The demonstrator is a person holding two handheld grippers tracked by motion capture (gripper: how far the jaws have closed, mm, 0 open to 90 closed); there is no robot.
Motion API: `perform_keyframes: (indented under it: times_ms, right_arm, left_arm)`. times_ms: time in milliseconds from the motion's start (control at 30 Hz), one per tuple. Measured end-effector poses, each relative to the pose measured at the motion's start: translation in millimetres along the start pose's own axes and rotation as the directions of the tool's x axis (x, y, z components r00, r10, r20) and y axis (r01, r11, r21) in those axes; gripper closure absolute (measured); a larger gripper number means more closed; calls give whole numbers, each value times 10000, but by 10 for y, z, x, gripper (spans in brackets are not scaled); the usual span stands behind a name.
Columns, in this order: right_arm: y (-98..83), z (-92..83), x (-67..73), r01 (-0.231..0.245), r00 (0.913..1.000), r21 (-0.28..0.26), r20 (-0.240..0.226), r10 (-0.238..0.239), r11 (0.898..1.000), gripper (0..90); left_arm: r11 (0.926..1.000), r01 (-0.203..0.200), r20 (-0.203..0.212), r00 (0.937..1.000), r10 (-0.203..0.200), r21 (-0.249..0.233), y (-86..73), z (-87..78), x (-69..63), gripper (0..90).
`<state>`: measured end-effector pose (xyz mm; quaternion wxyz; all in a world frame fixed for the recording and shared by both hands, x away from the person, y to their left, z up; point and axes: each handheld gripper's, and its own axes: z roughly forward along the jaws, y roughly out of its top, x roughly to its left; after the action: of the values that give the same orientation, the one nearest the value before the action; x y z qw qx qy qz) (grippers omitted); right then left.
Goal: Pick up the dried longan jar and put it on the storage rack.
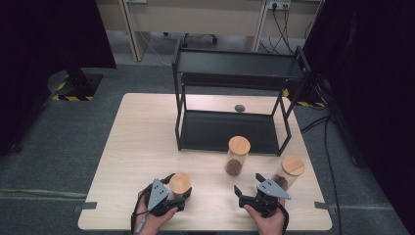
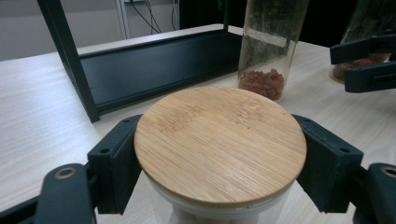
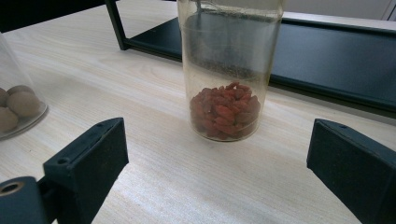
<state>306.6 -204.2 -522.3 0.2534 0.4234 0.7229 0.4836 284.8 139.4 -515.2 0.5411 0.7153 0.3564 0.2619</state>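
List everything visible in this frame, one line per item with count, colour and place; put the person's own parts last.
Jars: three, clear glass with round light-wood lids. One near the front left edge, between the left gripper's fingers; one mid-table holding reddish-brown dried pieces, just ahead of the shelf; one at the right, beside the right gripper.
Shelf rack: one, black metal, two tiers, on the far half of the table.
Small round object: one, dark grey, on the table behind the rack's lower tier; too small to identify.
Table: one, light wood.
Left gripper: black, shut on the front-left jar.
Right gripper: black, open, nothing between its fingers.
Hands: two, left and right, at the front edge.
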Motion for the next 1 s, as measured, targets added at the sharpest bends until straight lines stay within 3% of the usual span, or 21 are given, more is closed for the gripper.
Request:
perform_keyframes:
  times_ms: [400,1000]
  right_arm:
    - [0,-1,-3,-34,10000,-3,-12,34,10000,55]
    - [1,2,-10,-83,9999,27,-61,83,10000,55]
  left_arm:
    - [9996,-211,-443,9988,202,-187,199,111,25,237]
    - [9989,-255,-956,9952,216,-402,403,443,80,237]
